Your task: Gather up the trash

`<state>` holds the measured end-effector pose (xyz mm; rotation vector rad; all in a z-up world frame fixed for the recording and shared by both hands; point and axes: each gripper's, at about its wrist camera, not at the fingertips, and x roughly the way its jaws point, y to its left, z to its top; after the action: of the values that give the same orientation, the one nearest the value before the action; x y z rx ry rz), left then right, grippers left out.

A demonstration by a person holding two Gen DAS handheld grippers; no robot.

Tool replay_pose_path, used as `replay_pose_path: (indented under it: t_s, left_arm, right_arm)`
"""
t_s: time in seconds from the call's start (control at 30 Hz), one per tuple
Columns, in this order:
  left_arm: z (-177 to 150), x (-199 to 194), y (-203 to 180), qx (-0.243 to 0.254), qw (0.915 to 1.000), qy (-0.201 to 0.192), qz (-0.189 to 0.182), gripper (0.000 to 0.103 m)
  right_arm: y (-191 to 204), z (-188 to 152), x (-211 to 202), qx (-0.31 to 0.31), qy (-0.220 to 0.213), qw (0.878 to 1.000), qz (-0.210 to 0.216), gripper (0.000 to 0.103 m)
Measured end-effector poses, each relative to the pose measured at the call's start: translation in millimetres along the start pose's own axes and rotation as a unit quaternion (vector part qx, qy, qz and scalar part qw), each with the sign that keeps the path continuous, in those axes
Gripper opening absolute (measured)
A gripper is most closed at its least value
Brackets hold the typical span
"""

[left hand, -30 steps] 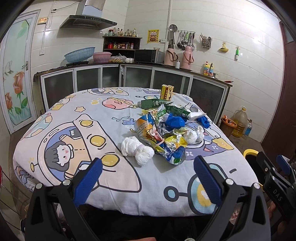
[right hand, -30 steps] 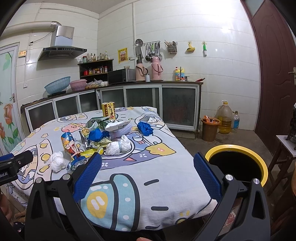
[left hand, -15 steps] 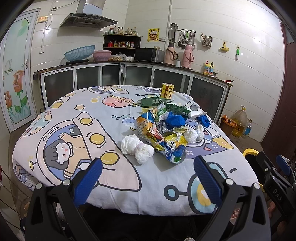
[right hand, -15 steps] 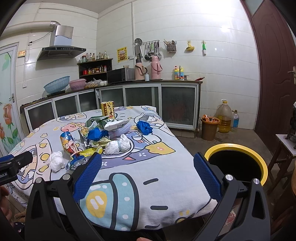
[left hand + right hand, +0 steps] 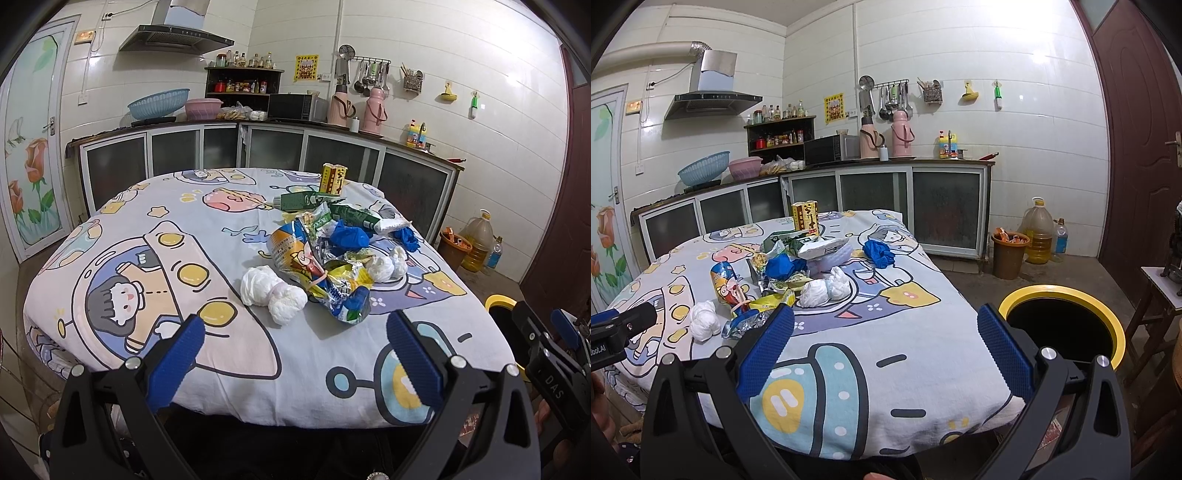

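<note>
Nothing grabbed yet: left gripper (image 5: 293,345) and right gripper (image 5: 886,343) both spread wide, empty. I'd guess next: reach the tissue wad (image 5: 271,290) nearest the trash pile (image 5: 328,254), then the bin (image 5: 1063,325).

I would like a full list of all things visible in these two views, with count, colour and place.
table: one, cartoon-print cloth, centre
trash pile: one heap, mixed wrappers, on table
white wads: two bundles, white, near side of pile
blue wads: at least two, blue, in and beside pile
yellow carton: one, upright, far side of pile
bin: one, yellow rim, floor right of table
brown bucket: one, by cabinets
oil jug: one, amber, beside bucket
thermoses: two, pink, counter
left gripper: fingers blue, open, empty
right gripper: fingers blue, open, empty
</note>
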<state>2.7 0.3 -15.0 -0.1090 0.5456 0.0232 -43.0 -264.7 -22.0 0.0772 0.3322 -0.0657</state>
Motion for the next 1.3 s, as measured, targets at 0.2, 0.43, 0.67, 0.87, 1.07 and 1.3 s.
replay_pose_path:
  t_s: [0.2, 0.43, 0.67, 0.87, 1.07, 1.3]
  left_arm:
    - [-2, 1, -2, 0.000, 1.0000, 0.003, 0.000, 0.095]
    - [-2, 1, -2, -0.001, 1.0000, 0.005, -0.002, 0.095]
    - [0, 2, -1, 0.000, 1.0000, 0.007, -0.004, 0.095]
    - [1, 3, -1, -0.003, 0.9999, 0.013, -0.005, 0.095]
    - [-4, 14, 11, -0.029, 0.9973, 0.045, -0.050, 0.095]
    - [-15, 31, 26, -0.069, 0.9835, 0.065, -0.154, 0.095]
  right_arm:
    - [0, 0, 0, 0.000, 0.001, 1.000, 0.000, 0.095]
    - [-4, -2, -2, 0.002, 0.001, 1.000, -0.002, 0.095]
    - [-4, -2, -2, 0.002, 0.002, 1.000, -0.002, 0.095]
    - [-6, -1, -2, 0.003, 0.004, 1.000, -0.007, 0.095]
    - [-16, 6, -2, 0.010, -0.013, 1.000, -0.008, 0.095]
    - [-42, 28, 20, 0.040, -0.001, 0.999, 0.036, 0.095]
